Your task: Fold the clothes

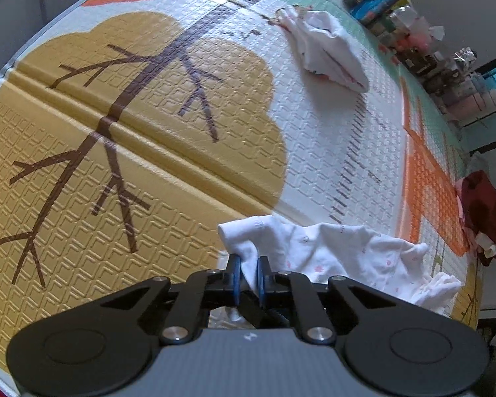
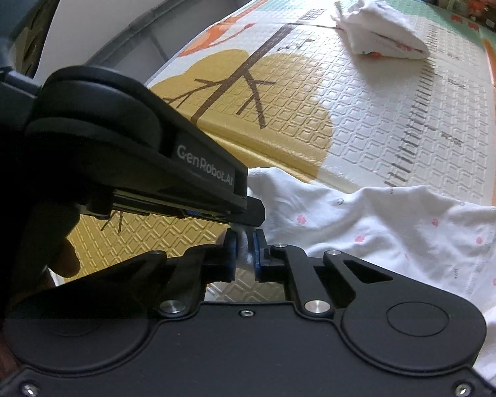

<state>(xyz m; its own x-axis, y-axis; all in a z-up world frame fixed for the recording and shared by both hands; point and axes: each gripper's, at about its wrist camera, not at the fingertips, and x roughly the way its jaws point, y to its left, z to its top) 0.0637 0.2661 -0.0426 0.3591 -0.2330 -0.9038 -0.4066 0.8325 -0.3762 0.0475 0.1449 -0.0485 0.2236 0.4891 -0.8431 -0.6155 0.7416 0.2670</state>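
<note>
A white garment with small pink flowers [image 1: 340,258] lies crumpled at the near edge of the play mat [image 1: 148,152]. My left gripper [image 1: 249,276] is shut on a fold at its left corner. In the right wrist view the same garment [image 2: 396,231] spreads to the right. My right gripper [image 2: 244,253] is shut on the same corner, close under the left gripper's body [image 2: 142,152], which crosses from the left. A second white garment [image 1: 324,53], folded into a bundle, lies far across the mat; it also shows in the right wrist view [image 2: 380,38].
A dark red garment [image 1: 482,211] lies at the mat's right edge. Boxes and packets [image 1: 413,29] crowd the far right side beyond the mat. The mat has a brown tree print and a fold crease [image 1: 132,122] across it. Grey floor [image 2: 168,36] lies past the far edge.
</note>
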